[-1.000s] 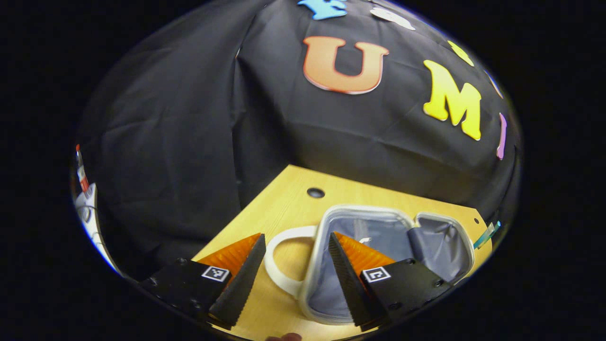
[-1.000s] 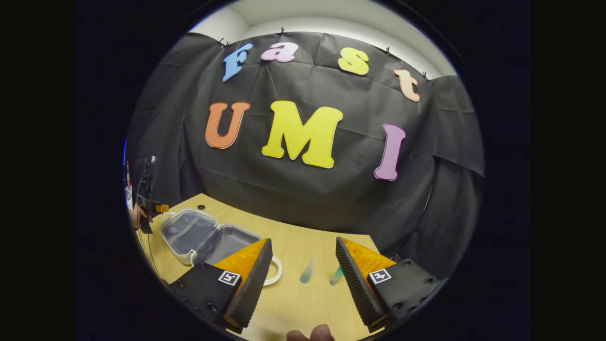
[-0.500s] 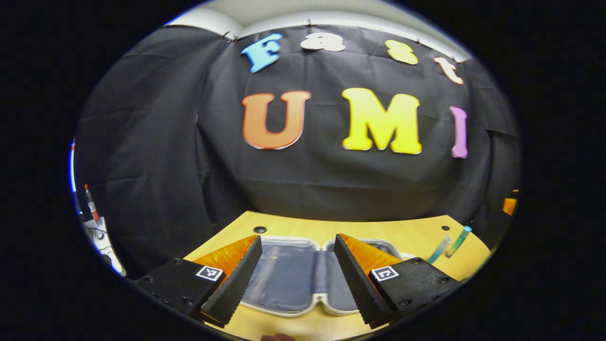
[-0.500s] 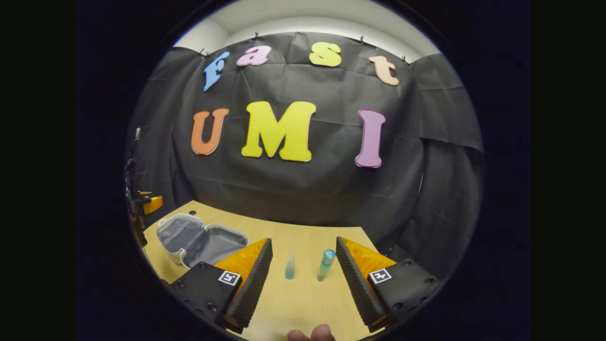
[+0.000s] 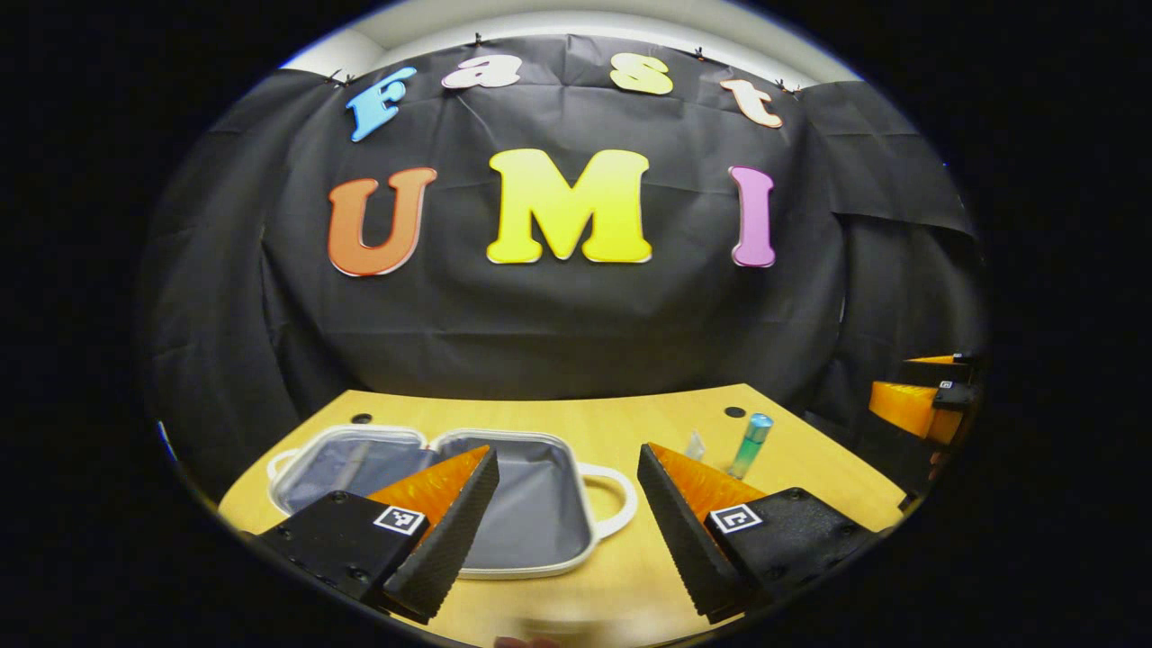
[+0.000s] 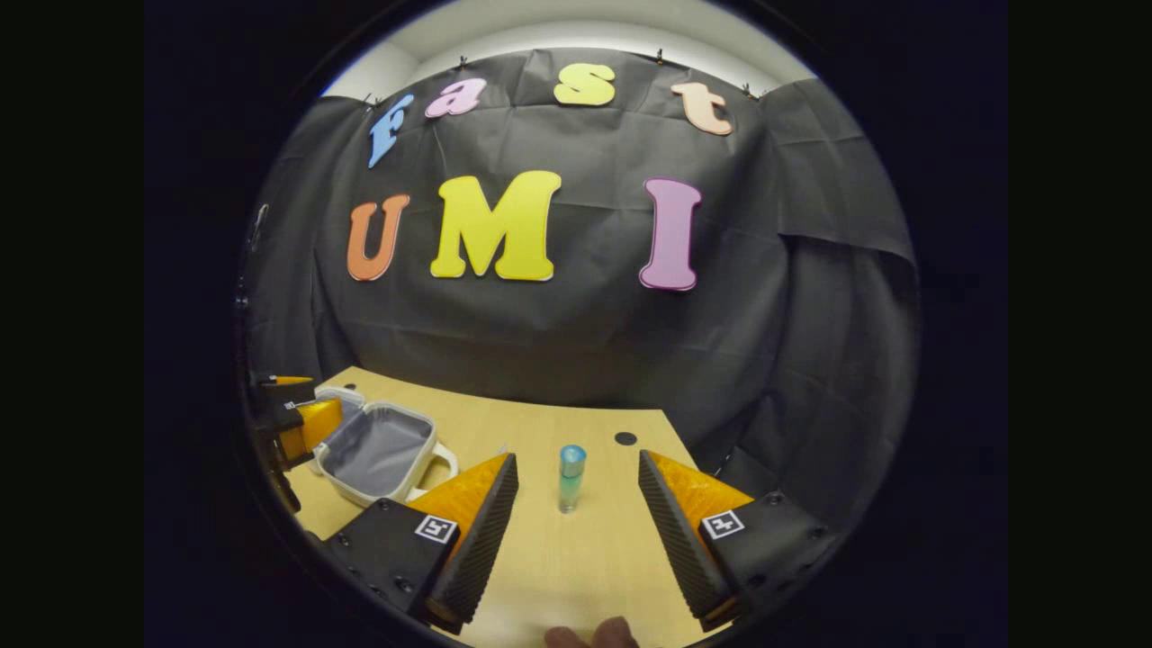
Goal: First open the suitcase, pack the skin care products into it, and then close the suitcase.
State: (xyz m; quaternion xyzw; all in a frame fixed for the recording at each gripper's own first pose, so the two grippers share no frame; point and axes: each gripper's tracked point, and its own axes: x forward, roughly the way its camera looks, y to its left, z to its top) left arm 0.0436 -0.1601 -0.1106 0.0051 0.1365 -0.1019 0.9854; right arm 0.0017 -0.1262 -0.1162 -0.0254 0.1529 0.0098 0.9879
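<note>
The suitcase (image 5: 504,504) lies open flat on the left part of the wooden table (image 5: 630,423), both grey-lined halves facing up and its white handle (image 5: 612,499) pointing toward the middle of the table. The left gripper (image 5: 567,531) hovers above the near edge of the case with its jaws wide apart and nothing between them. Opening looks done, so the step in hand is judged to be fetching the first skin care product.

To the right of the case stands the teal bottle (image 6: 571,477) with a blue cap, upright and well apart from the suitcase. In the left gripper view a smaller clear item (image 5: 695,445) sits just beside it (too small to say what it is). The right gripper (image 6: 576,531) is lined up on the bottle, jaws spread with nothing held, the bottle beyond its fingertips and centred between them.

To do this well, the right gripper should advance level, take the bottle around its body below the cap, and close slowly, since a tall narrow bottle probably tips at a sideways knock. The left gripper would do best to keep off the open case.

No brand or label can be read on the bottle or suitcase; the grippers carry small square black-and-white markers.
</note>
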